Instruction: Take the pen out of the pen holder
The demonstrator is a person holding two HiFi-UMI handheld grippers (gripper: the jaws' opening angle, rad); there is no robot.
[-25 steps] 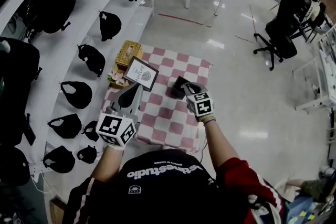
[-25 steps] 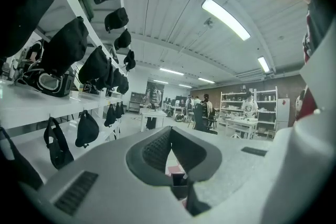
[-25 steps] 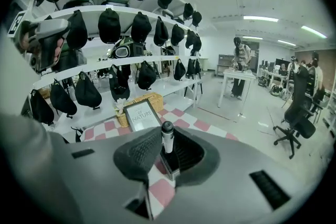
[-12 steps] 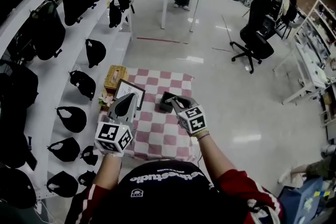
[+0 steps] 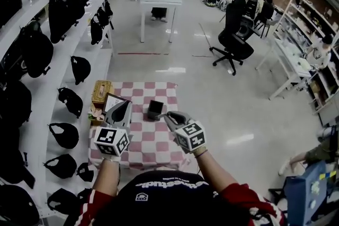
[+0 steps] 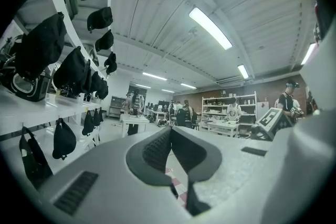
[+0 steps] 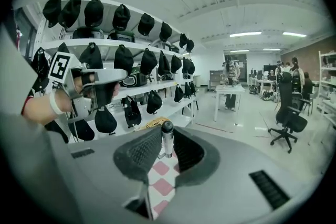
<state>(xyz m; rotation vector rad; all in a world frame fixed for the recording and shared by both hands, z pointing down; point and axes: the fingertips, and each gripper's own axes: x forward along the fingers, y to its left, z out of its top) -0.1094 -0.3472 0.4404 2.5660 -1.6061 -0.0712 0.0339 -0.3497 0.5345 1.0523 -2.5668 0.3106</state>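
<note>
Red-and-white checked cloth [image 5: 153, 141] under both tools. Your right gripper [image 7: 168, 144] is clamped on the pen [image 7: 167, 131], silver with a dark cap, upright between the pads. The black pen holder [image 5: 155, 108] stands on the cloth just beside that gripper's tips. Your left gripper [image 6: 170, 132] has its jaws pressed together with nothing between them, and sits over the cloth's left side.

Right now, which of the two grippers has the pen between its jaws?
The right gripper: its jaws are closed on the pen, which stands upright between them. The left gripper has its jaws together with nothing between them.
</note>
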